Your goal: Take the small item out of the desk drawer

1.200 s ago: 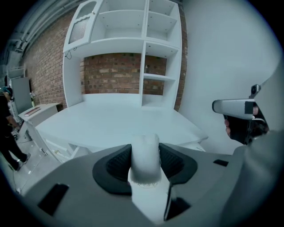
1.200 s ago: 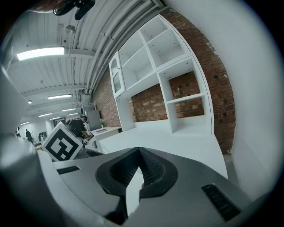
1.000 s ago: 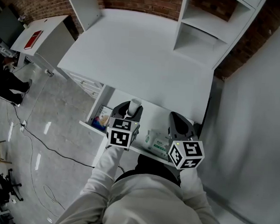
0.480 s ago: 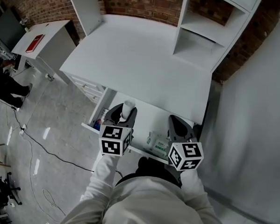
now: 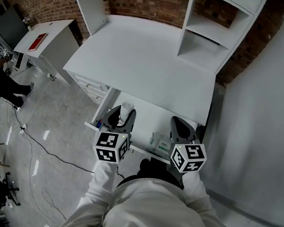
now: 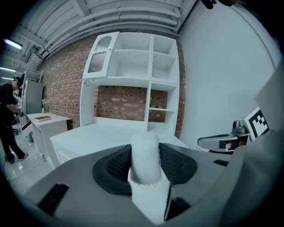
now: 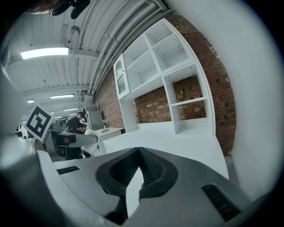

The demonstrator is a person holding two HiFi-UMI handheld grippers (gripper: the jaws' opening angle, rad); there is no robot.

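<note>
The small item [image 5: 127,107] is a white cylinder with a rough surface. My left gripper [image 5: 125,111] is shut on it, above the left part of the open desk drawer [image 5: 149,119]. In the left gripper view the white cylinder [image 6: 145,158] stands upright between the two black pads, its top sticking out past them. My right gripper [image 5: 180,125] hovers over the drawer's right end. In its own view the right gripper [image 7: 140,154] has its jaw tips touching and holds nothing.
In the drawer lie a pale green packet [image 5: 161,145] and a colourful object [image 5: 102,119] at its left end. The white desk top [image 5: 145,58] carries a shelf unit [image 5: 208,33] at the back right. A side table [image 5: 41,39], a person [image 5: 3,82] and a floor cable [image 5: 45,146] are to the left.
My left gripper has moved left and back toward my body with the white cylinder still in it. The right gripper has stayed in place.
</note>
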